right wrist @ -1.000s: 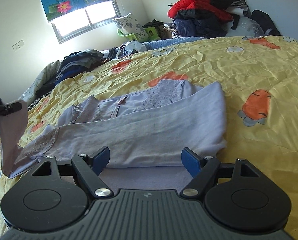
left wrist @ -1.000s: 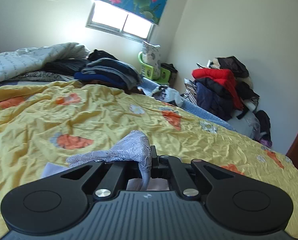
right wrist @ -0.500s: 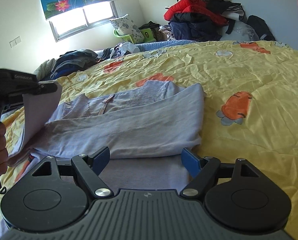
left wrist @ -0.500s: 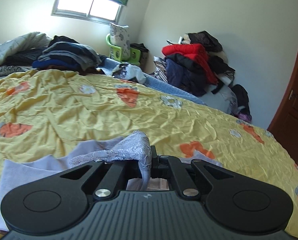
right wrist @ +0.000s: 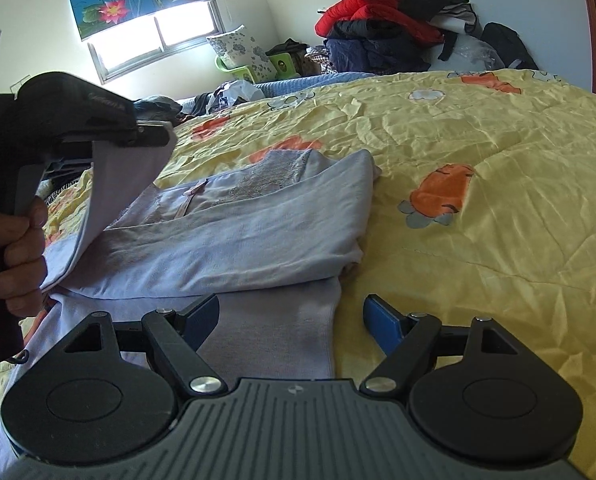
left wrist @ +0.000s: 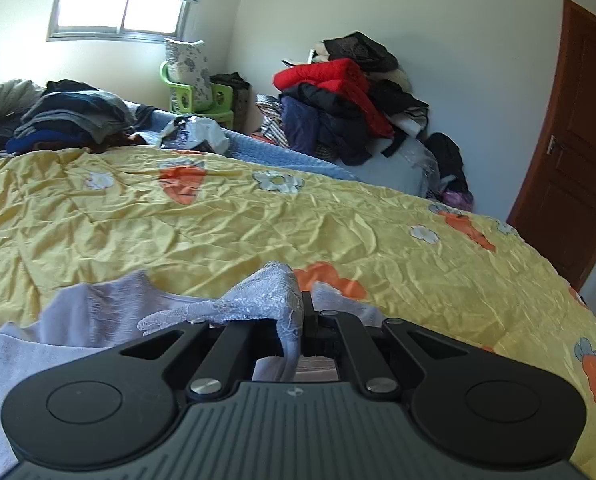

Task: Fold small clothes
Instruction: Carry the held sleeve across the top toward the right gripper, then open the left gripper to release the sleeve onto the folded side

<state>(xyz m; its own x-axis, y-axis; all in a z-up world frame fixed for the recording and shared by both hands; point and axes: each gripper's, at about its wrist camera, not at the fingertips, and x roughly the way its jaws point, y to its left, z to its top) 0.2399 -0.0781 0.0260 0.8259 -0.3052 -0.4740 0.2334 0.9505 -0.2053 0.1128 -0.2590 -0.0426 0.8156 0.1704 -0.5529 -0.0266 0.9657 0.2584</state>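
A lavender garment [right wrist: 258, 232] with lace trim lies partly folded on the yellow carrot-print quilt [right wrist: 478, 168]. My left gripper [left wrist: 300, 312] is shut on the garment's lacy edge [left wrist: 266, 292] and holds it lifted. In the right wrist view the left gripper [right wrist: 154, 134] hangs above the garment's left side with a flap of cloth [right wrist: 114, 188] draped from it. My right gripper [right wrist: 292, 316] is open, its blue-padded fingers [right wrist: 382, 320] low over the near edge of the garment, holding nothing.
A stack of dark folded clothes [left wrist: 70, 120] sits at the far side of the bed. A pile of red and dark coats [left wrist: 346, 92] stands by the wall. A green chair with a pillow [left wrist: 190, 80] is under the window. A brown door [left wrist: 574, 140] is at right.
My left gripper has carried the lifted edge rightward, over the garment toward its middle. The right gripper has stayed open near the front edge.
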